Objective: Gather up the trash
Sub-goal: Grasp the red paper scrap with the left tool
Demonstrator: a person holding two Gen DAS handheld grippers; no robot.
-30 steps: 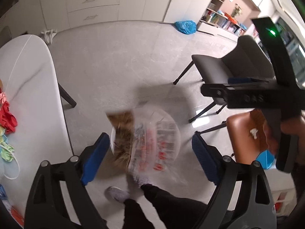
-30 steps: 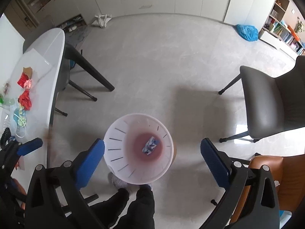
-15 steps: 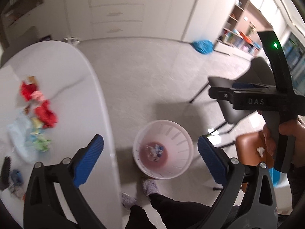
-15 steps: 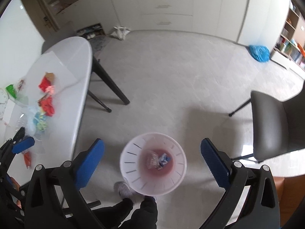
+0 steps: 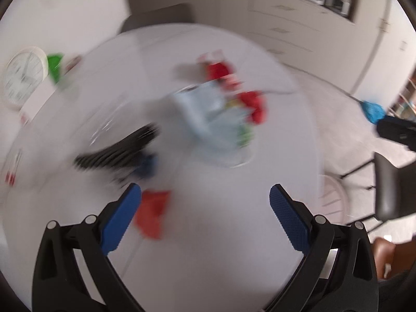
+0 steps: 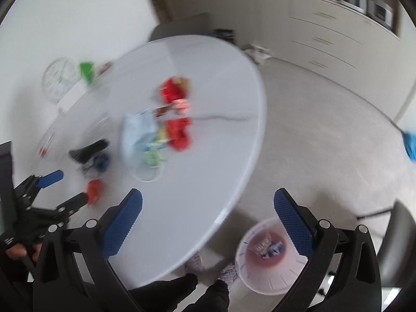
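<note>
While both tools hang over the white tabletop (image 6: 208,91), the left tool (image 5: 205,212) and right tool (image 6: 208,221) stand spread wide and empty, the left's jaws having just been opening. Wrappers heap mid-tabletop (image 5: 223,109), an orange scrap (image 5: 153,213) nearest: light, crinkly, probably slippery, so pinch a raised fold. Bin (image 6: 270,260) waits on the floor.

I see a white wall clock (image 6: 61,79) lying near the far edge of the white table (image 6: 208,156), a grey chair (image 5: 390,184) beside it, and cream drawers (image 6: 338,41) along the back wall.
</note>
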